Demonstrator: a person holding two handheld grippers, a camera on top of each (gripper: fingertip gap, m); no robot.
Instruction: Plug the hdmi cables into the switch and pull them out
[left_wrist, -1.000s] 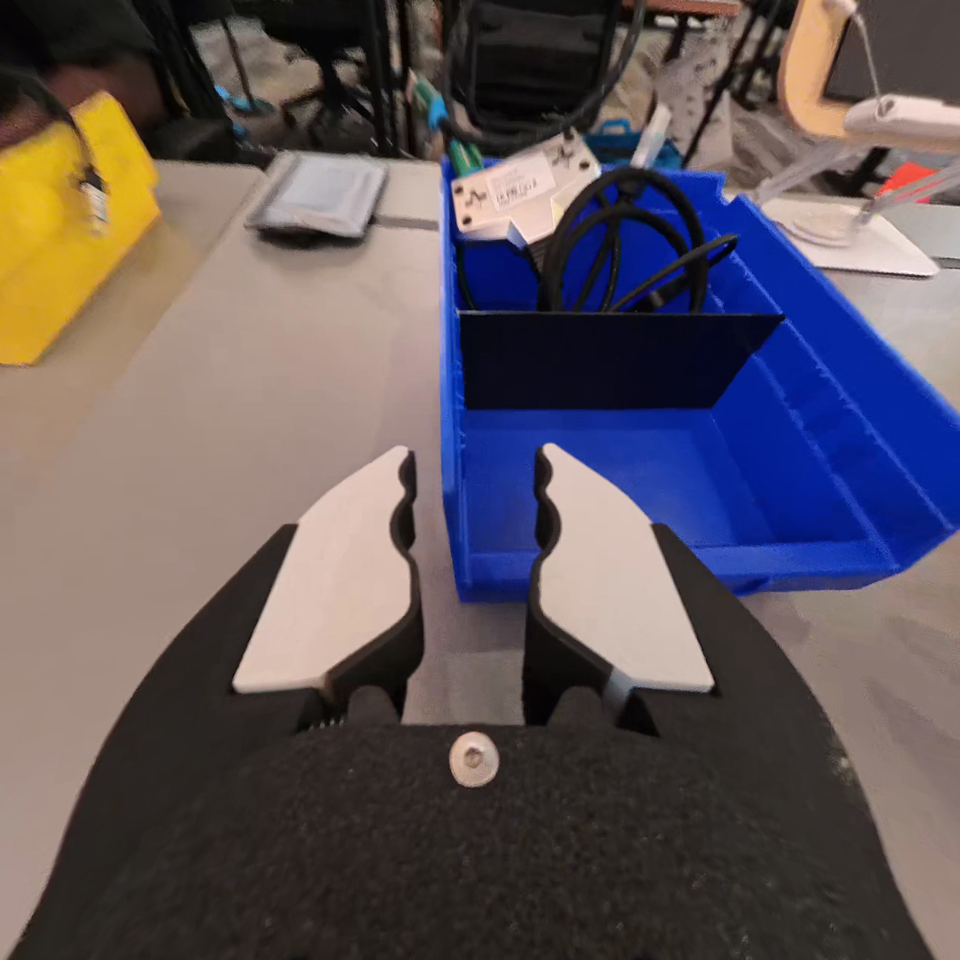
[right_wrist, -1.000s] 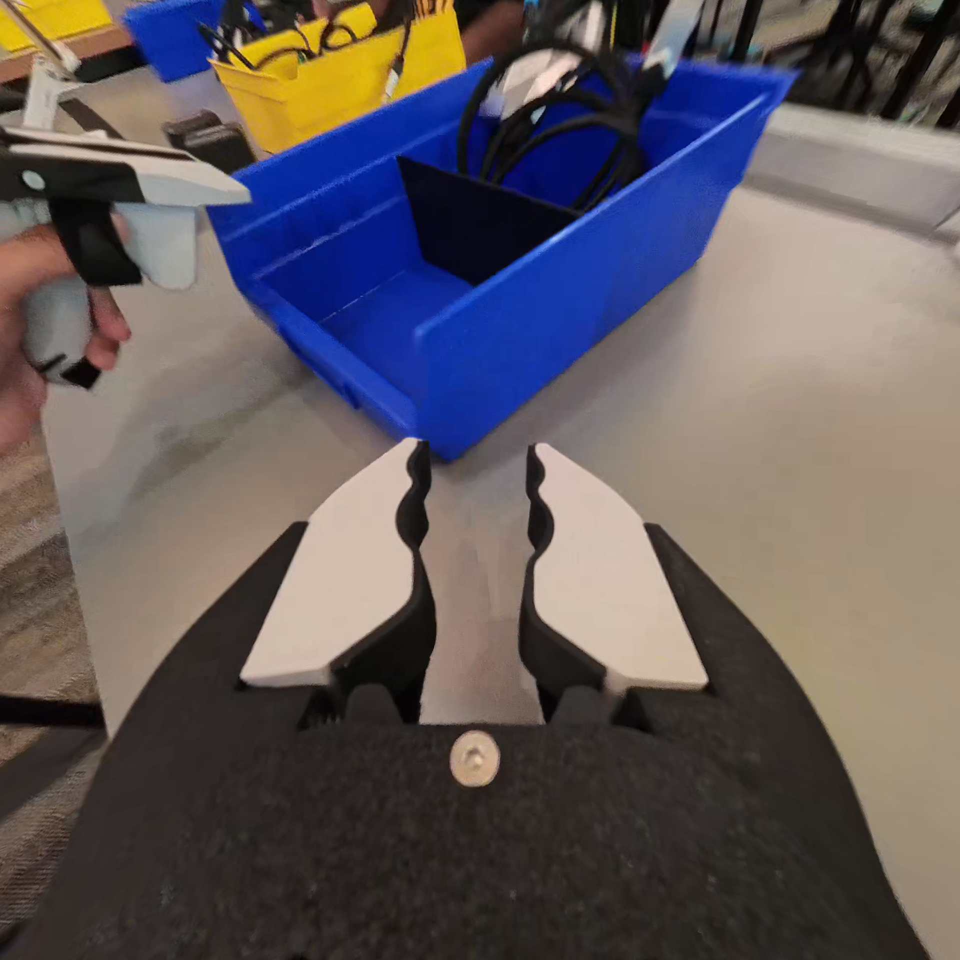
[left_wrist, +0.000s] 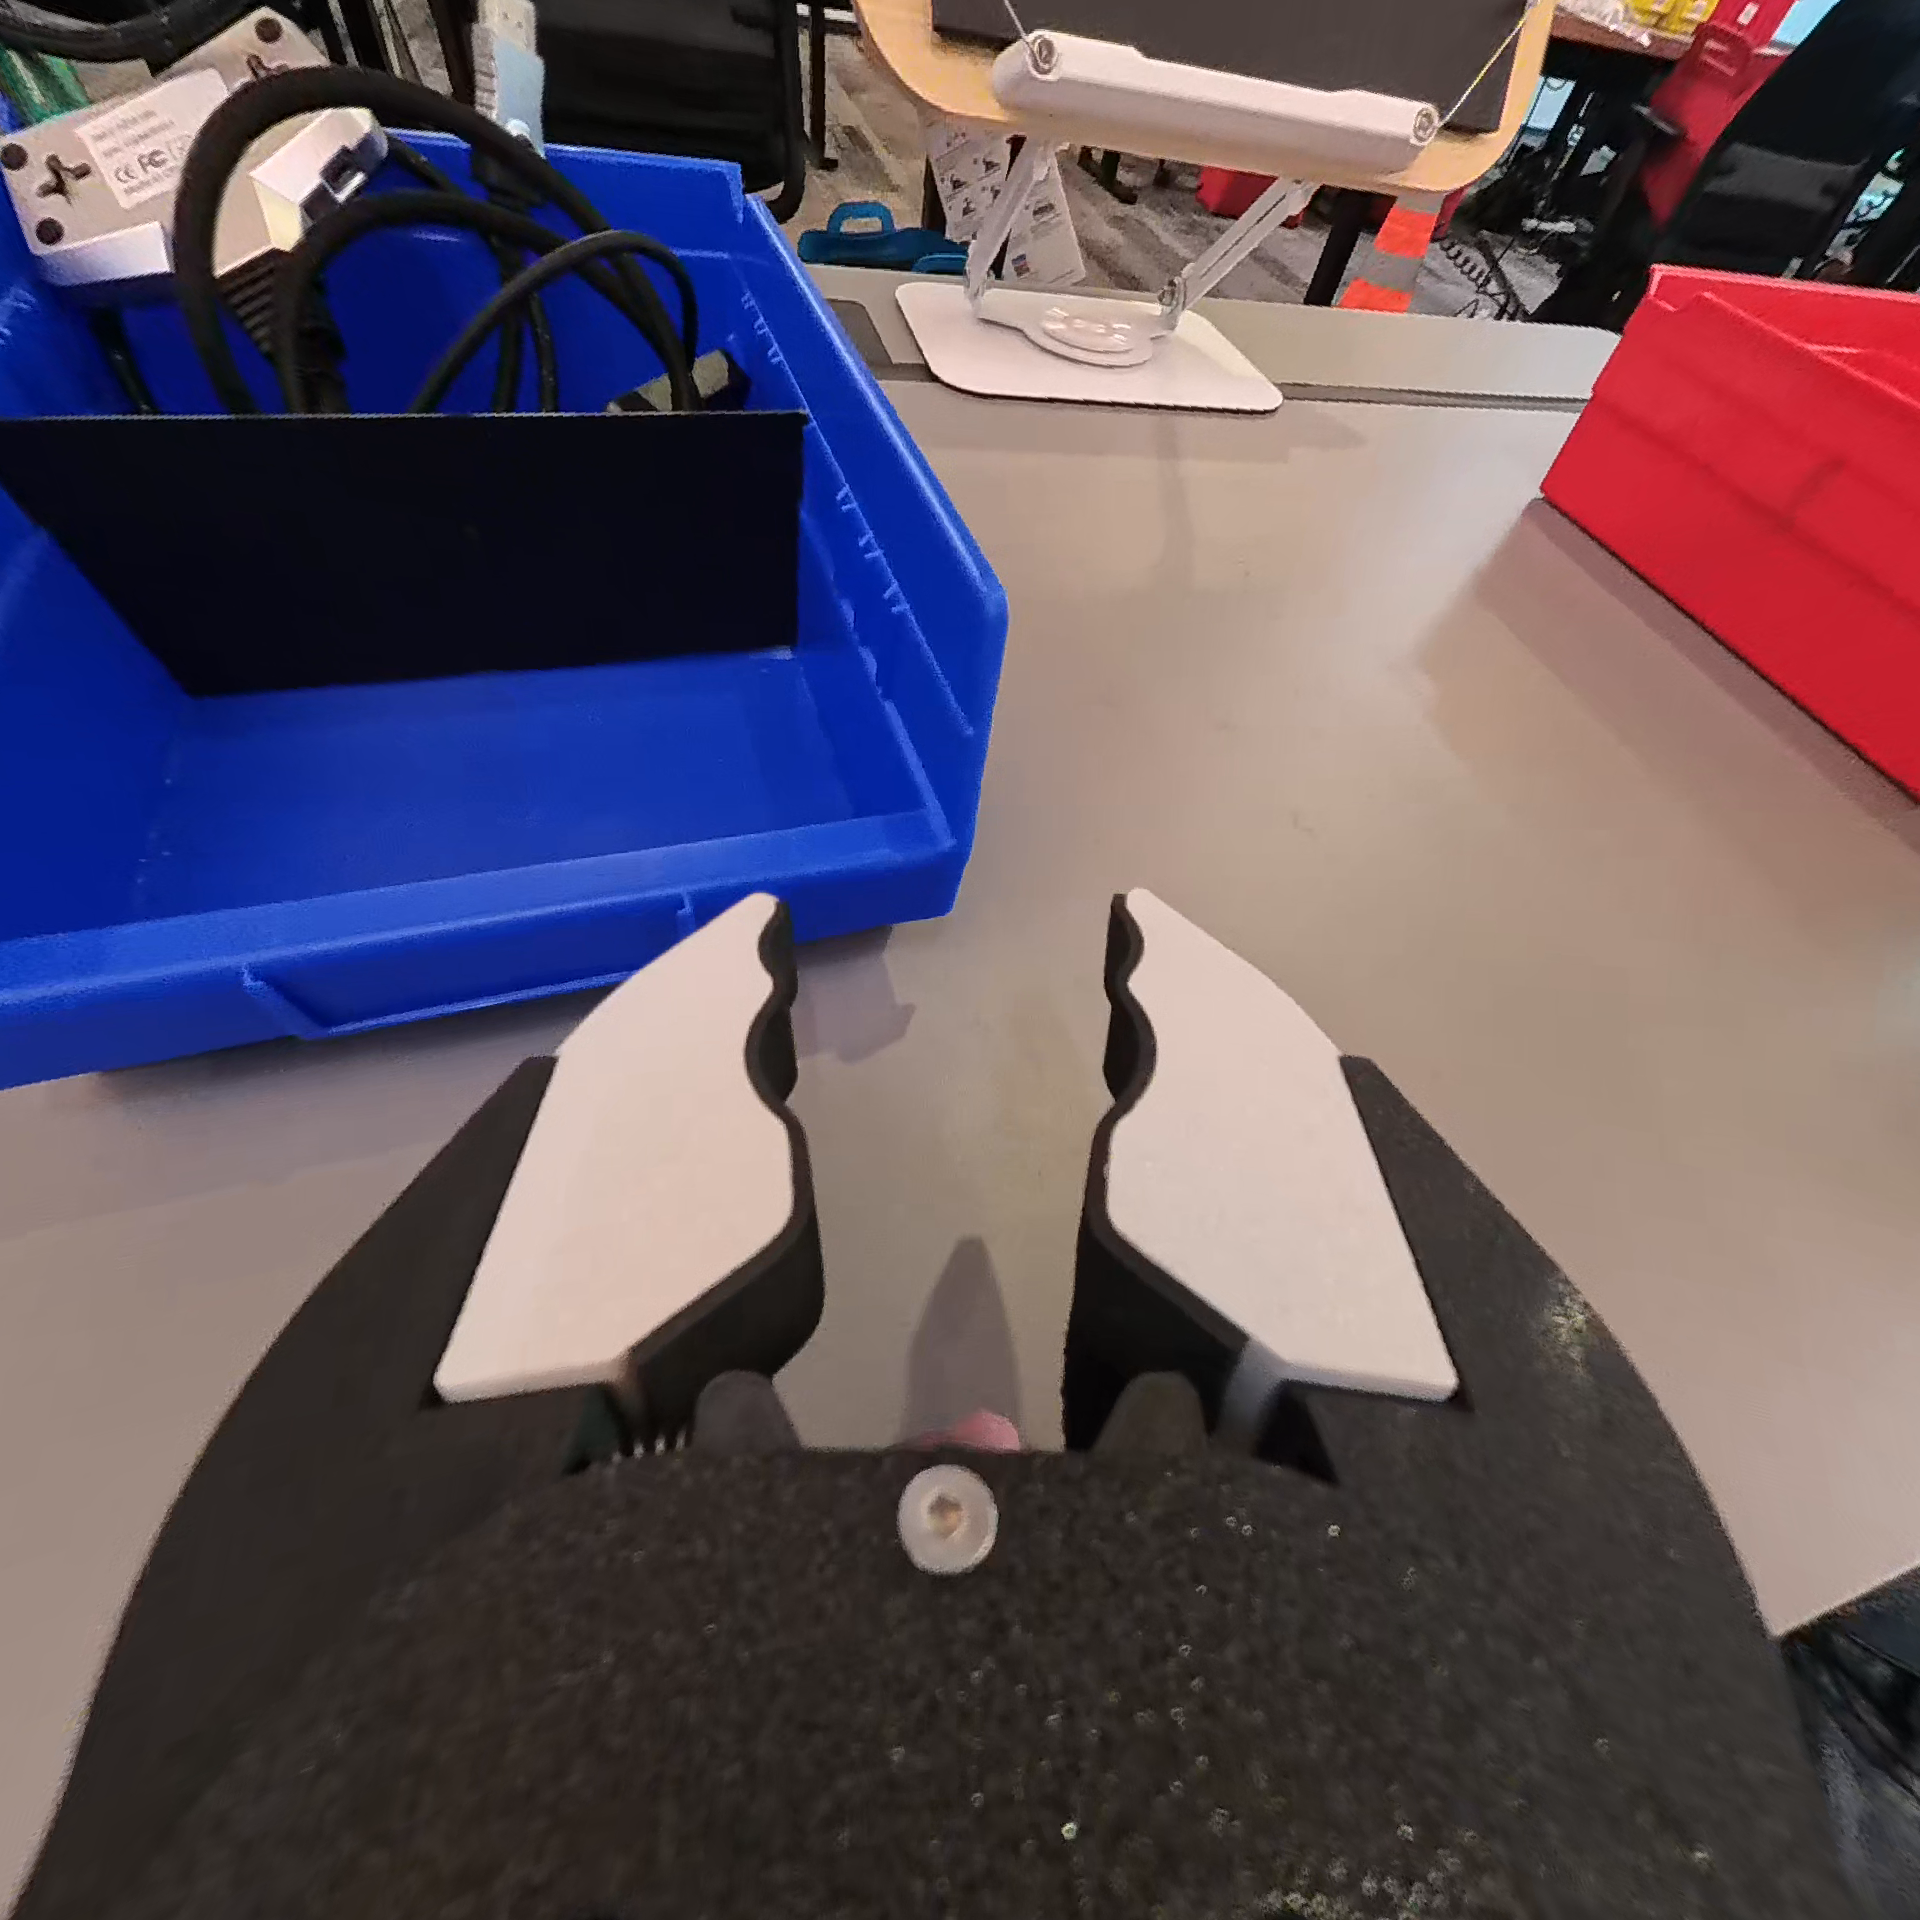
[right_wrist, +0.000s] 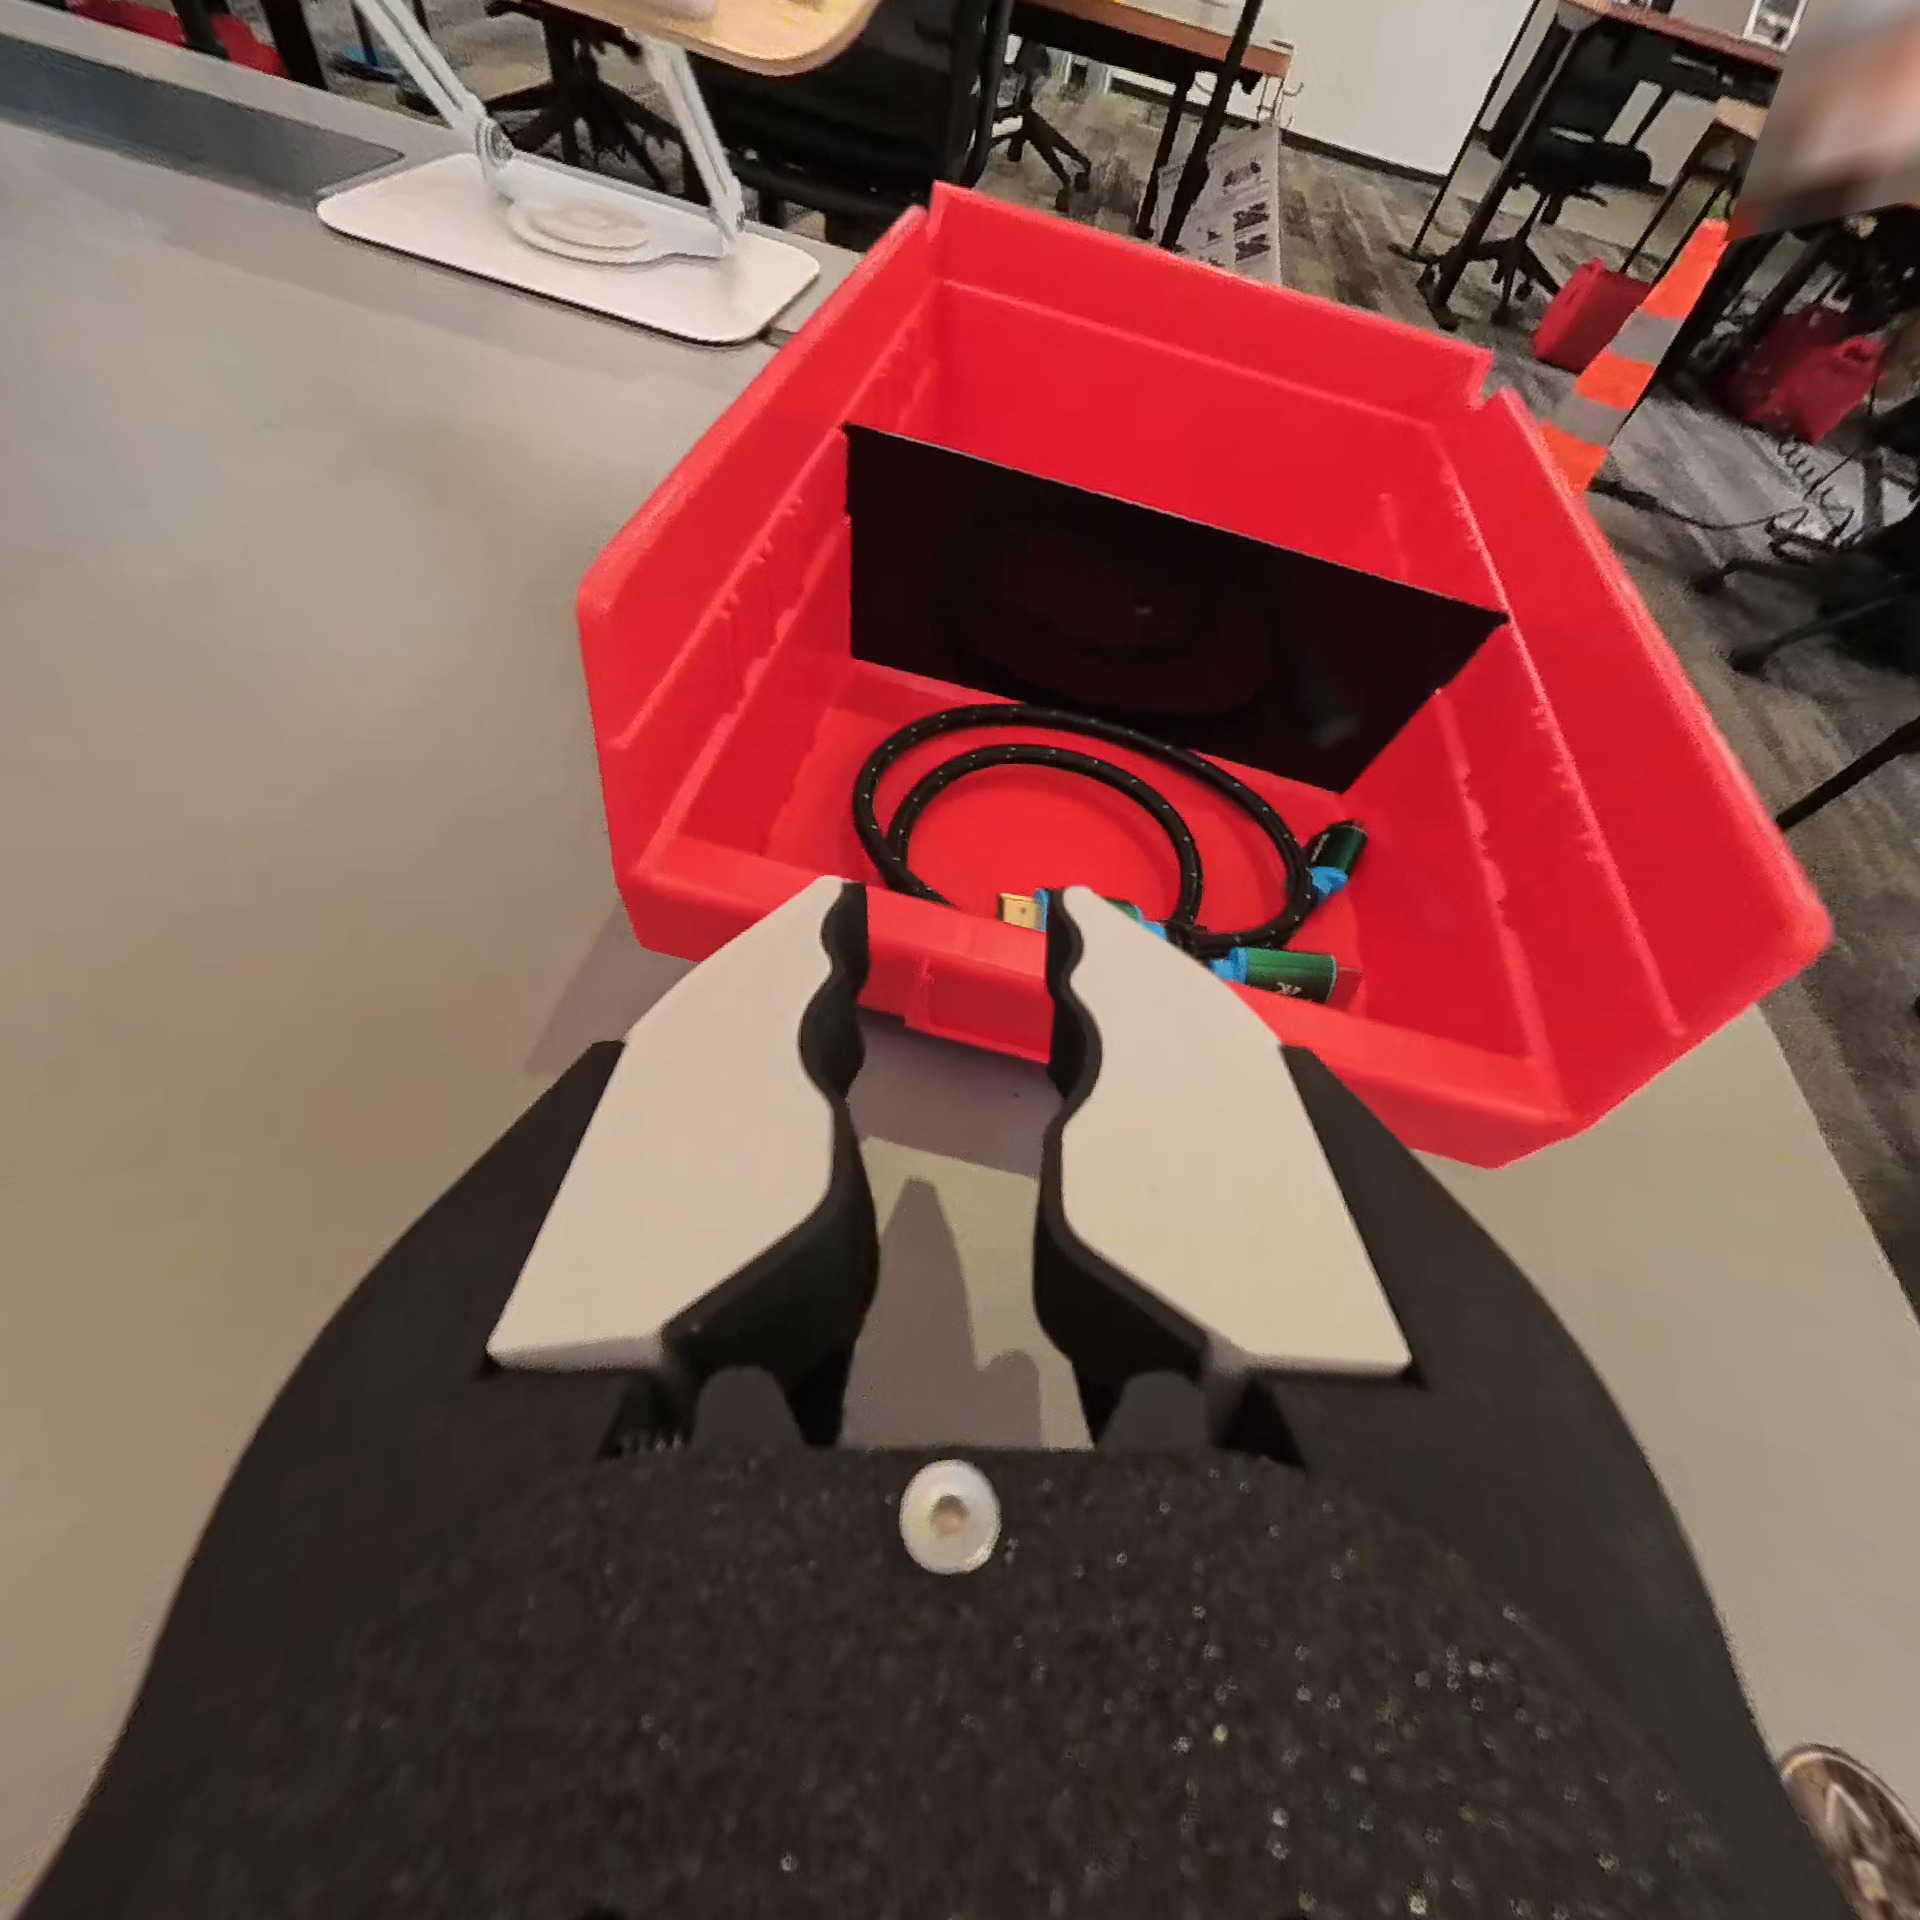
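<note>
While both grippers are hovering empty over the table (left_wrist: 1299, 727), I am eyeing the cable (right_wrist: 1049, 800), coiled in the red bin (right_wrist: 1621, 831) straight ahead of the right gripper (right_wrist: 951, 914), its jaws parted narrowly. One gold-tipped plug (right_wrist: 1023, 910) is lying just beyond its fingertips, long axis running crosswise to my reach, so I am judging the right the nearer. The left gripper (left_wrist: 945, 920), jaws wide, is facing bare table; the switch (left_wrist: 99, 203) is sitting ahead to its left, in the blue bin (left_wrist: 914, 582).
</note>
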